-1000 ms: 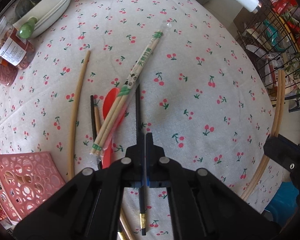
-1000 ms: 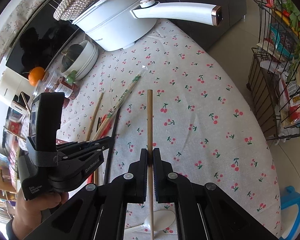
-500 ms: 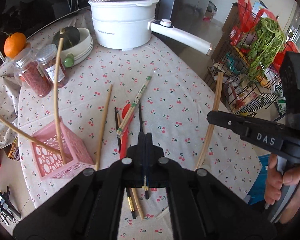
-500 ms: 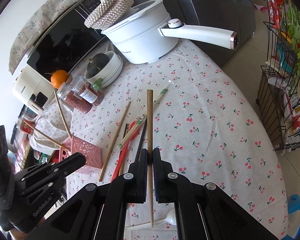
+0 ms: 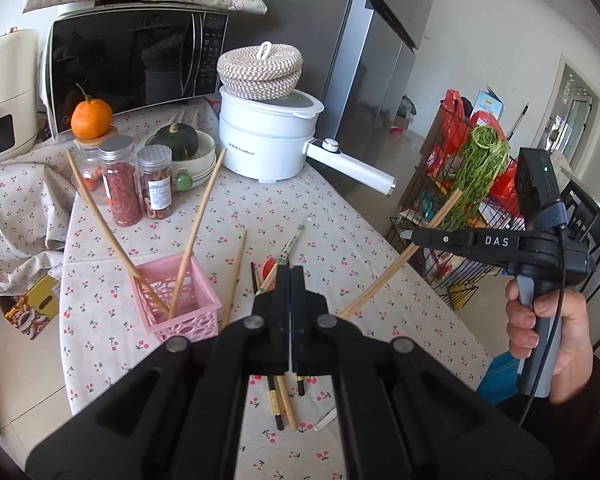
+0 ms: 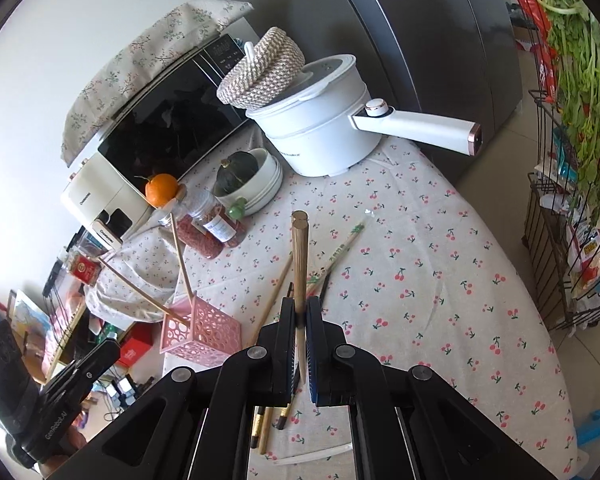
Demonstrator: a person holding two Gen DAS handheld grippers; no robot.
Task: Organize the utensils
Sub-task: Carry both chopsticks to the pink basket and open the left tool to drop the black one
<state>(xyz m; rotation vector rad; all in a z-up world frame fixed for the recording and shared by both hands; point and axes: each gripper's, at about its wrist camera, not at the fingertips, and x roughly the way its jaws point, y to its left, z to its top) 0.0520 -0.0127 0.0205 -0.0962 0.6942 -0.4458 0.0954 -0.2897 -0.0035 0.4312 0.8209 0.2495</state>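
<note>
1. The right claw (image 6: 299,320) is clamped tight on a pair of long wooden chopsticks (image 6: 299,256), which stick up and forward out of its jaws, lifted clear of the table (image 6: 440,280). From the left wrist view the same chopsticks (image 5: 404,258) slant up through the air with a hand (image 5: 548,320) on the claw's grip.
2. The left claw (image 5: 290,292) is pressed fully closed, its jaws meeting with nothing I can see between them, raised above the table.
3. Taking the pink basket (image 6: 204,332) as the landmark: it stands on the cherry-print cloth near the left edge of the table, and two wooden chopsticks (image 5: 188,236) lean in it, crossing low and fanning apart at the top.
4. Just right of the basket one loose wooden chopstick (image 5: 232,280) lies flat on the cloth.
5. Further right of the basket lies a small heap: a wrapped pair of chopsticks (image 6: 336,254), dark chopsticks (image 5: 274,400) with gold bands, and something red (image 5: 270,268), mostly hidden.
6. Behind the basket stand glass jars (image 5: 120,184), an orange (image 5: 91,118) on one of them, and a bowl holding a dark green squash (image 5: 178,142).
7. Beyond those, at the far side of the table from the basket, sits a white electric pot (image 5: 268,140) with a woven mat on its lid.
</note>
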